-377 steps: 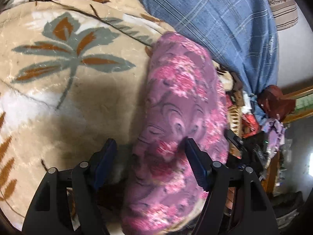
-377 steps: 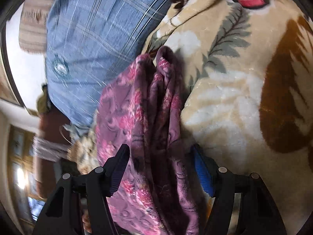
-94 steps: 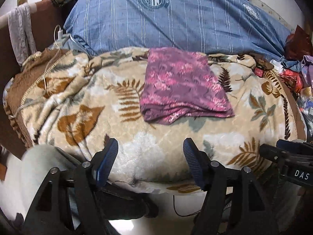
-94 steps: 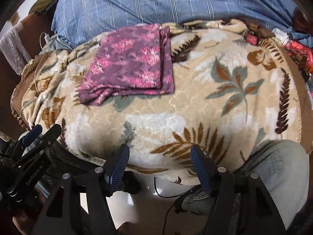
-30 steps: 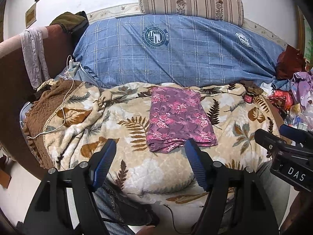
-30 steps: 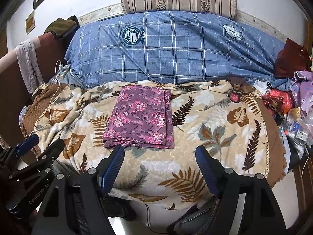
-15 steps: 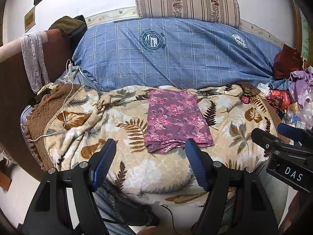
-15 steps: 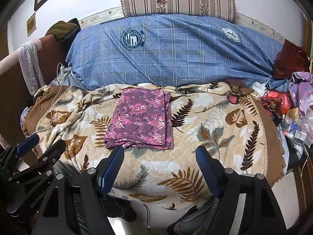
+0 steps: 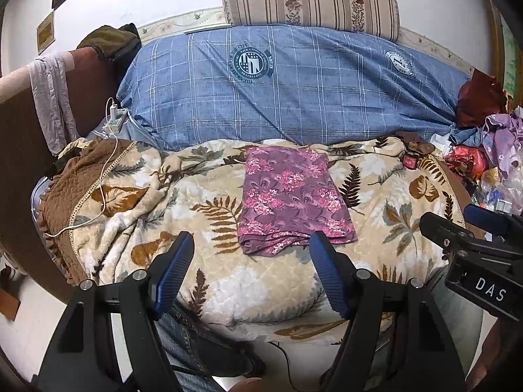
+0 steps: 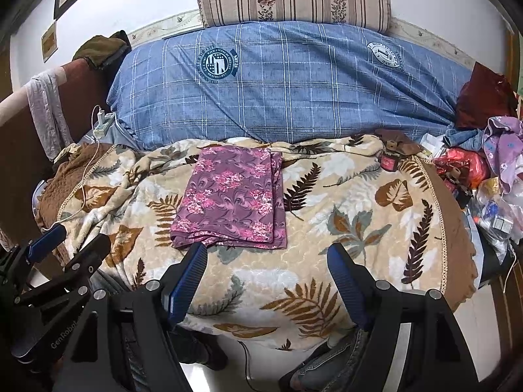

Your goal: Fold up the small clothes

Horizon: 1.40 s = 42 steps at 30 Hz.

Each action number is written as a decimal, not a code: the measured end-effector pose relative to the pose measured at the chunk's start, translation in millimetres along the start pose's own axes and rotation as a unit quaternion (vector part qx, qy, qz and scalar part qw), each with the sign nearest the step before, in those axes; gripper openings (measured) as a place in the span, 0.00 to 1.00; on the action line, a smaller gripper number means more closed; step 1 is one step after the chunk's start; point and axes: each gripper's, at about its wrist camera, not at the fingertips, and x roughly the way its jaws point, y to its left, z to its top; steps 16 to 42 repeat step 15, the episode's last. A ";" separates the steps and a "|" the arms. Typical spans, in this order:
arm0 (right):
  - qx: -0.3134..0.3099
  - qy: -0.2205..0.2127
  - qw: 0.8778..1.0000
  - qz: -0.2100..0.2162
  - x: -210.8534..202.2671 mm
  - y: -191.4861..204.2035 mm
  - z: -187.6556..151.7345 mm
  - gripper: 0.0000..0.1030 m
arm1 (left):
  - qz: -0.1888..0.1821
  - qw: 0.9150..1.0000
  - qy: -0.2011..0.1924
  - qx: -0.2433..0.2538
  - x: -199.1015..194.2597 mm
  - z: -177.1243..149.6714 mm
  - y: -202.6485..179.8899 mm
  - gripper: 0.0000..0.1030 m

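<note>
A: Which step does it look like?

B: The folding of this piece looks finished. The purple floral garment (image 9: 291,199) lies as a neat rectangle on the leaf-print blanket (image 9: 202,281) of the bed, just in front of the blue plaid pillow (image 9: 294,88). The left gripper (image 9: 250,261) and the right gripper (image 10: 266,269) both hang back from it, over the near edge of the bed, fingers (image 9: 173,271) spread wide with nothing between them.

A: So what does the next move call for?

B: Probably another piece to fold, or setting this one aside; either would mean reaching forward again, since neither gripper touches the cloth.

A: How does the garment lie?

B: Its long axis runs from the near edge towards the pillow, slightly slanted. The loose layered edges face the person; in the right wrist view, stacked layers also show along its right side.
</note>
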 end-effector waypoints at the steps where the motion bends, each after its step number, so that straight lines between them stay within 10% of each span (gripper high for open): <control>1: 0.001 0.002 1.000 0.000 2.2 -0.5 0.3 0.76 | -0.001 1.000 0.002 0.000 2.1 0.2 0.0 0.71; 15: 0.034 0.007 0.999 0.021 43.1 -16.9 9.2 0.77 | -0.036 0.999 0.039 0.002 66.0 3.6 -5.2 0.71; 42: 0.034 0.007 0.999 0.021 43.1 -16.9 9.2 0.77 | -0.036 0.999 0.039 0.002 66.0 3.6 -5.2 0.71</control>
